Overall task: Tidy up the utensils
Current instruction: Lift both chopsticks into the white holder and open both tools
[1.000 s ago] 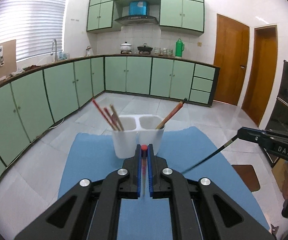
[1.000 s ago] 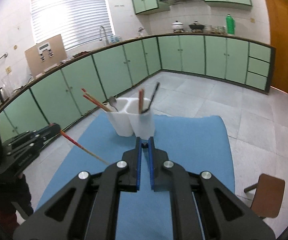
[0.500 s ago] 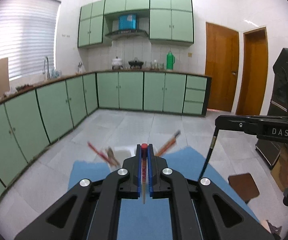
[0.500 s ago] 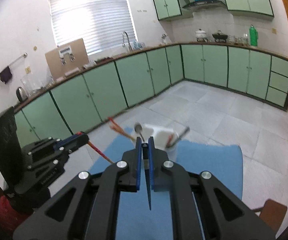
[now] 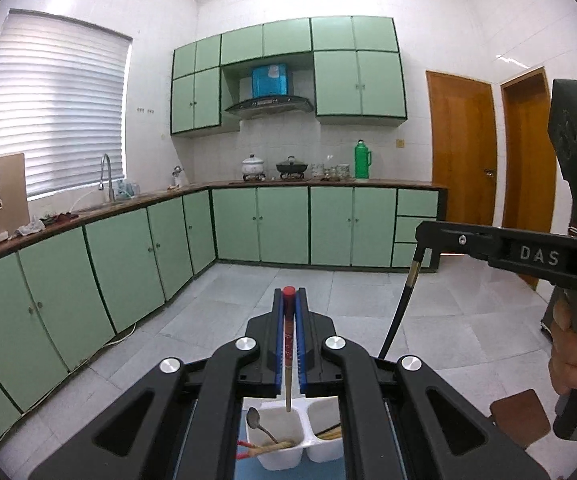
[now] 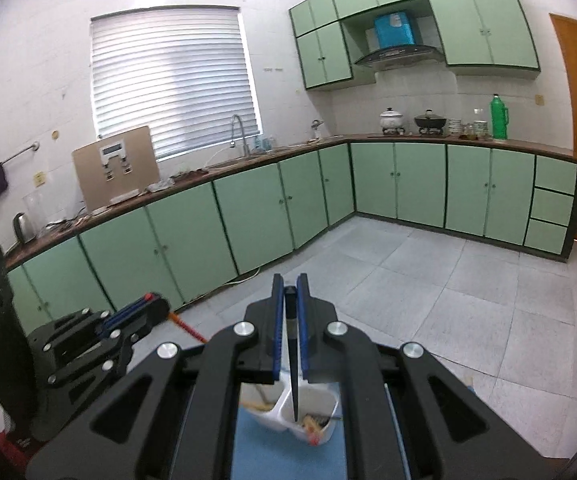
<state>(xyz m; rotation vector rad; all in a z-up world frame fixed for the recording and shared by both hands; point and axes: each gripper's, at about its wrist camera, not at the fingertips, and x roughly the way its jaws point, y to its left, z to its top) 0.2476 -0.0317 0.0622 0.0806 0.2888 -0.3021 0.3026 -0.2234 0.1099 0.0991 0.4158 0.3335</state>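
Note:
My left gripper [image 5: 288,294] is shut on a red-topped chopstick [image 5: 288,344] that hangs tip down over the left compartment of the white two-compartment holder [image 5: 288,436]. That compartment holds a spoon [image 5: 257,424] and chopsticks. My right gripper [image 6: 289,282] is shut on a black chopstick [image 6: 294,376] whose tip hangs over the right compartment of the holder [image 6: 308,412]. The right gripper also shows in the left wrist view [image 5: 424,236], and the left gripper in the right wrist view [image 6: 148,306].
The holder stands on a blue mat [image 6: 288,456]. A brown stool [image 5: 520,416] stands to the right below. Green kitchen cabinets [image 5: 128,264] line the left and far walls, with tiled floor [image 6: 428,296] between.
Both grippers have risen and tilted so the chopsticks point down; they now hang above the holder, which has dropped to the bottom of both views.

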